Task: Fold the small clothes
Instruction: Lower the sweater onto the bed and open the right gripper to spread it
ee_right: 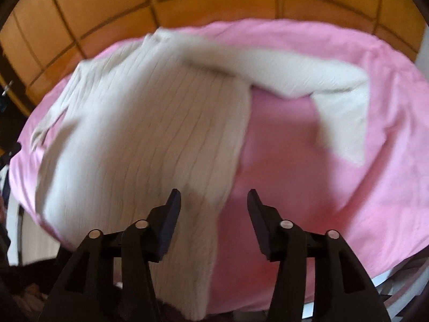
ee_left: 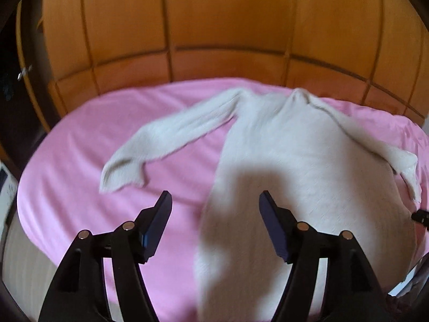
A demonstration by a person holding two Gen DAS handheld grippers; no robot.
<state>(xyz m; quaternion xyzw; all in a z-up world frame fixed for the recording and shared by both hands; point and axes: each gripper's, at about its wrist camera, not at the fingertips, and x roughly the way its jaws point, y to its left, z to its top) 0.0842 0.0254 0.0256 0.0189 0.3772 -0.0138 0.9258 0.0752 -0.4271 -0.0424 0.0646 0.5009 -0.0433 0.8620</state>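
1. Nearest to us in the left wrist view, our left gripper [ee_left: 215, 201] has its two dark fingers spread wide apart with nothing between them; it hangs above the lower left edge of the sweater's body.

2. In the right wrist view, our right gripper [ee_right: 214, 198] is likewise released, its fingers well apart and holding nothing, poised over the sweater's lower right edge where cloth meets sheet.

3. Under both grippers lies the white ribbed sweater [ee_left: 295, 161], spread on the pink sheet [ee_left: 93, 139] with its hem end toward us and its neck end away from us. A dark shadow falls on the cloth between the left gripper's fingers.

4. Farther out, one sleeve [ee_left: 171, 136] stretches off to the left across the sheet, its cuff bent back. The other sleeve [ee_right: 308, 72] runs to the right in the right wrist view and its end turns down toward us.

5. Both views are blurred, so we cannot tell fine folds in the cloth.

6. Beyond the sheet's far edge stands an orange wooden panelled wall [ee_left: 228, 21], divided by dark seams.
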